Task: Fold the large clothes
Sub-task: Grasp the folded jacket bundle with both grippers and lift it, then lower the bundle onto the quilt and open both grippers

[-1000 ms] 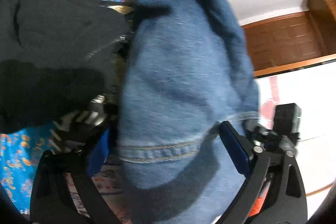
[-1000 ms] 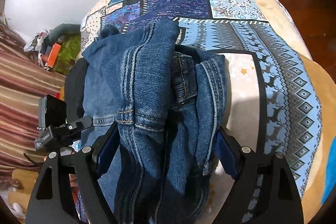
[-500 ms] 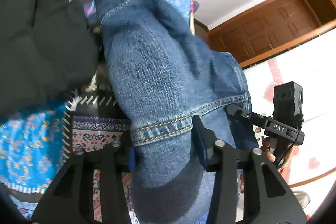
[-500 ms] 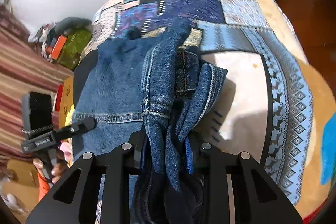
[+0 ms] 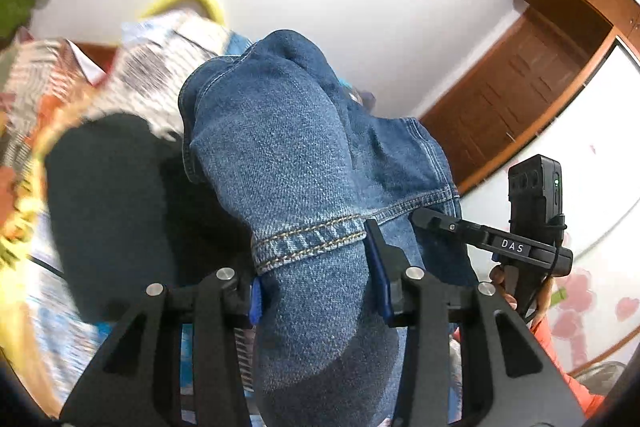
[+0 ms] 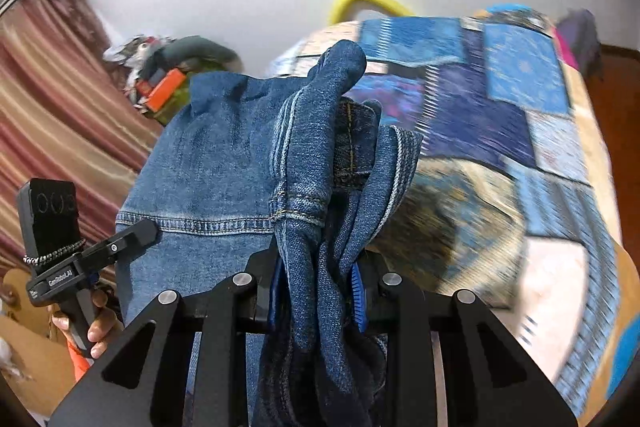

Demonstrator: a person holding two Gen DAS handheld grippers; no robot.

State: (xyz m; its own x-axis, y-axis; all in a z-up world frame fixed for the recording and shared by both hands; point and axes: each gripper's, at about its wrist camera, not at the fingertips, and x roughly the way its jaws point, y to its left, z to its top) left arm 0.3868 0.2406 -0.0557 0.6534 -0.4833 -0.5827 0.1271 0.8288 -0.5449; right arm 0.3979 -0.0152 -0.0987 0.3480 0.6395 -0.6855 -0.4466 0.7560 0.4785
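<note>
A pair of blue denim jeans (image 5: 288, 155) hangs lifted between both grippers. My left gripper (image 5: 318, 277) is shut on a thick fold of the jeans at a stitched hem. My right gripper (image 6: 316, 291) is shut on a bunched part of the same jeans (image 6: 224, 163) near a seam. The right gripper also shows at the right of the left wrist view (image 5: 492, 241). The left gripper shows at the left of the right wrist view (image 6: 96, 259). The jeans stretch between them above the bed.
A bed with a blue patchwork cover (image 6: 520, 115) lies below and to the right. A black garment (image 5: 116, 203) lies on the bed at the left. A wooden door (image 5: 516, 99), a striped curtain (image 6: 52, 123) and clutter (image 6: 168, 79) stand around.
Both grippers have closed on the jeans and lifted them off the bed. The views have tilted up toward the wall.
</note>
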